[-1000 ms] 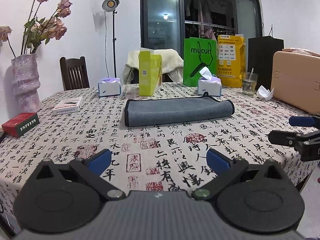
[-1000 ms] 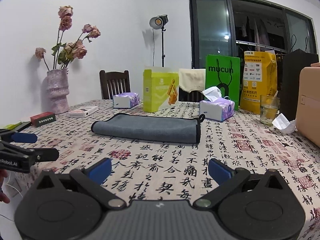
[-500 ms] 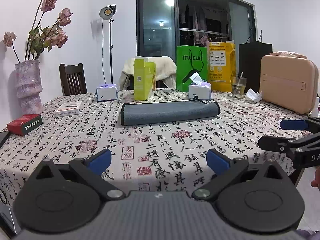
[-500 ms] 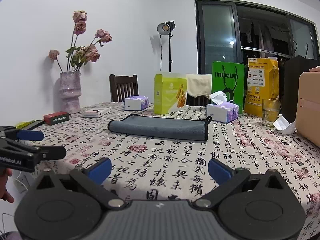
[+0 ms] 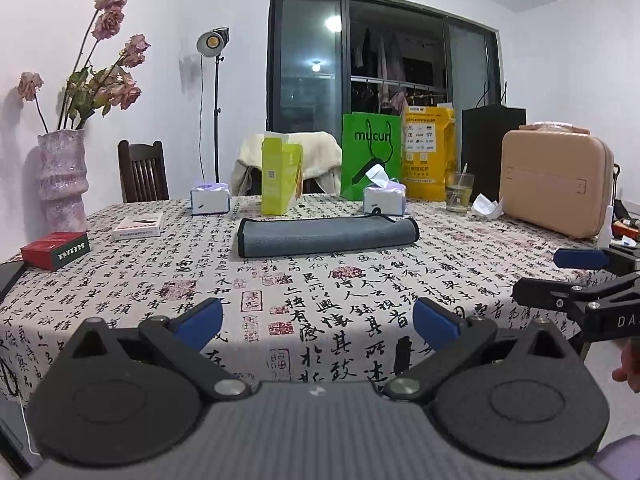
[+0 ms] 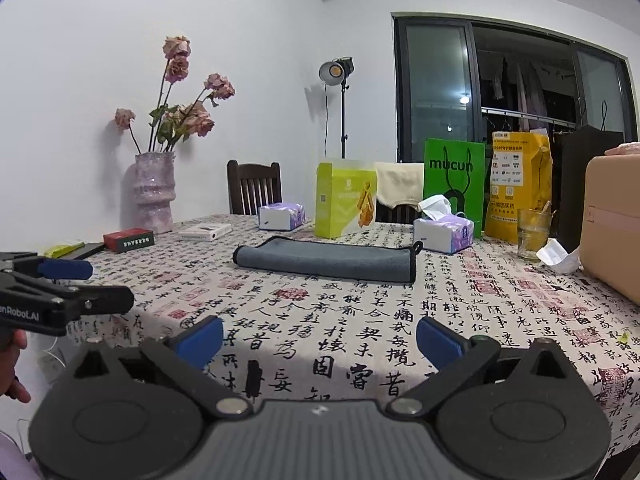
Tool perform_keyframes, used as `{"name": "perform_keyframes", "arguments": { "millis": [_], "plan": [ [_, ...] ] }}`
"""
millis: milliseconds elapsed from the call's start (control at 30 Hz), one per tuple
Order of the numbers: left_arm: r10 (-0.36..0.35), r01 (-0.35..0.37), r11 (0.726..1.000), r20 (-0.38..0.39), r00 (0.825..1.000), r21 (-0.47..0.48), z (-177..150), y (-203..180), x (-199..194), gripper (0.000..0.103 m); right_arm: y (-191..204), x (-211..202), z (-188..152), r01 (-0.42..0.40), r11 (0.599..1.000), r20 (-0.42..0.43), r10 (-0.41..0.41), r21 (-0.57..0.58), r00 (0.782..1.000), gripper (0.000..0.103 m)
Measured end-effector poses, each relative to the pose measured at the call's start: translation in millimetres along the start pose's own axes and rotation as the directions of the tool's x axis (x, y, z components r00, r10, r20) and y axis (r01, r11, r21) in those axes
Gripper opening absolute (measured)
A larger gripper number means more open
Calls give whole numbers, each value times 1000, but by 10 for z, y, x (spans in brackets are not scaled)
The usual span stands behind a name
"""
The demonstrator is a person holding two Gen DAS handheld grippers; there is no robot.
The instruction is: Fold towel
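A grey towel with black edging (image 5: pixel 326 235) lies folded into a long strip in the middle of the table; it also shows in the right wrist view (image 6: pixel 326 259). My left gripper (image 5: pixel 318 322) is open and empty, low at the table's near edge, well short of the towel. My right gripper (image 6: pixel 319 338) is open and empty, also at the near edge. Each gripper shows in the other's view, the right one at the right side (image 5: pixel 560 276), the left one at the left side (image 6: pixel 86 286).
Behind the towel stand a yellow-green box (image 5: pixel 280 178), two tissue packs (image 5: pixel 210 202) (image 5: pixel 384 200), a green bag (image 5: pixel 370 160), a yellow bag (image 5: pixel 428 152) and a glass (image 5: pixel 460 192). A tan case (image 5: pixel 556 182) is at right. A vase (image 5: pixel 62 178), a red box (image 5: pixel 54 250) and a white box (image 5: pixel 138 226) are at left.
Both grippers have drawn back and dropped lower toward the table's near edge; the towel looks farther away. The towel has not moved. Both stay open.
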State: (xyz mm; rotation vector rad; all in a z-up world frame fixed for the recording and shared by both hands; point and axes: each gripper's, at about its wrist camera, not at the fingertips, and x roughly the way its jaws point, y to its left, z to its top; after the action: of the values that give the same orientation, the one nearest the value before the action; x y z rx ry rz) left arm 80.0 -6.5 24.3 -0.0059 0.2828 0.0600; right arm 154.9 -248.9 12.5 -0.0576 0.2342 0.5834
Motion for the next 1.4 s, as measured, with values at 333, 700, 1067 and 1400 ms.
{"name": "perform_keyframes", "arguments": {
  "millis": [333, 700, 1067, 1400],
  "plan": [
    [-16, 17, 999, 13, 1000, -29, -55, 66, -245, 103, 123, -257, -48, 0, 999, 52, -2, 39, 999, 103],
    [-45, 45, 999, 53, 998, -3, -138, -38, -534, 103, 334, -539, -129, -37, 999, 59, 39, -22, 998, 103],
    [-56, 58, 998, 54, 997, -25, -311, -34, -709, 103, 414, -765, -241, -51, 999, 43, 51, 9, 998, 103],
    [-52, 55, 998, 72, 996, -42, -378, 16, -838, 103, 449, -966, -338, -39, 999, 74, 37, 31, 997, 103]
  ]
}}
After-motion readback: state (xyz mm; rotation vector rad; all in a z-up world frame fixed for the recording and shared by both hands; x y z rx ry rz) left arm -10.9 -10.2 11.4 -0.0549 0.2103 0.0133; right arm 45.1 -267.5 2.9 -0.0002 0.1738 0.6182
